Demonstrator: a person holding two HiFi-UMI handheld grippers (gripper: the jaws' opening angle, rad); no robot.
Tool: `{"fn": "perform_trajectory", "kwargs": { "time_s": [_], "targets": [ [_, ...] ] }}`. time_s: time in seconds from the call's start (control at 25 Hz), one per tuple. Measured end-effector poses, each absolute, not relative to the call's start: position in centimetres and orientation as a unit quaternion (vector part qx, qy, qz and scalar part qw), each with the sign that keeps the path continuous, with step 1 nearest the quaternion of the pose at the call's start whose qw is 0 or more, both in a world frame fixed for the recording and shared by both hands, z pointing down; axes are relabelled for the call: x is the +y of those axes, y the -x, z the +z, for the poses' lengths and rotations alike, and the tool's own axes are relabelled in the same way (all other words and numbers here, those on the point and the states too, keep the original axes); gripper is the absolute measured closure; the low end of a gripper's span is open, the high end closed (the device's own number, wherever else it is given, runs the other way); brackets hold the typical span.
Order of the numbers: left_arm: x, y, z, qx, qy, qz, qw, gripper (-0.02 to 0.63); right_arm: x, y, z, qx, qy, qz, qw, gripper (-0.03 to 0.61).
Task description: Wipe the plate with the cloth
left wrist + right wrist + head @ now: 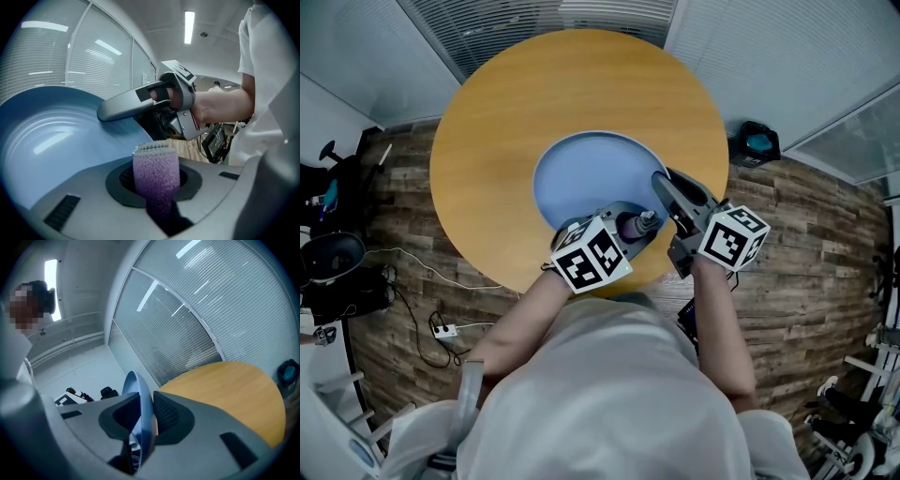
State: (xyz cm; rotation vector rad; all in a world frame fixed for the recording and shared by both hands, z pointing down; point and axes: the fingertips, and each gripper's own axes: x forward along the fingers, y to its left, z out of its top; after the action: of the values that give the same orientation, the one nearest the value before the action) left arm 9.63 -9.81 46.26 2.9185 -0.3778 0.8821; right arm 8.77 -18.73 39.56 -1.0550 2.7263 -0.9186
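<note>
The only marking that can be made out is the black-and-white square pattern on the marker cubes (591,255) of the two grippers. The right gripper (664,186) is clamped on the rim of the blue plate (586,178); its own view shows that rim edge-on, pinched between both pads. The left gripper (157,182) is closed on a folded purple cloth (156,166), which stands up between the jaws just beside the plate's inner face — whether it touches, I cannot tell. The plate lies over the near half of the round wooden tabletop (534,94), its near rim close to the tabletop's near edge — the far half is bare wood. Cables (422,281) trail over the plank floor (806,281) at the left.
</note>
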Motion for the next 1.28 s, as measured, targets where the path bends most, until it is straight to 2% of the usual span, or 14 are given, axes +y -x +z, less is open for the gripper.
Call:
{"fn": "perform_trajectory", "kwargs": {
  "time_s": [0.56,0.92,1.28],
  "targets": [
    [-9.3,-10.2,45.2,-0.115,-0.956,0.27,0.019,0.537,-18.3,-8.8,42.4,0.882,0.354,-0.312,0.006,0.515],
    [-9.0,-9.9,44.6,-0.126,-0.94,0.309,-0.064,0.537,-17.9,-9.2,44.0,0.879,0.363,-0.308,-0.028,0.535],
    [-12.3,-6.1,43.2,-0.192,-0.923,0.321,-0.087,0.537,-17.6,-10.3,45.1,0.876,0.372,-0.3,-0.063,0.537]
  ]
}}
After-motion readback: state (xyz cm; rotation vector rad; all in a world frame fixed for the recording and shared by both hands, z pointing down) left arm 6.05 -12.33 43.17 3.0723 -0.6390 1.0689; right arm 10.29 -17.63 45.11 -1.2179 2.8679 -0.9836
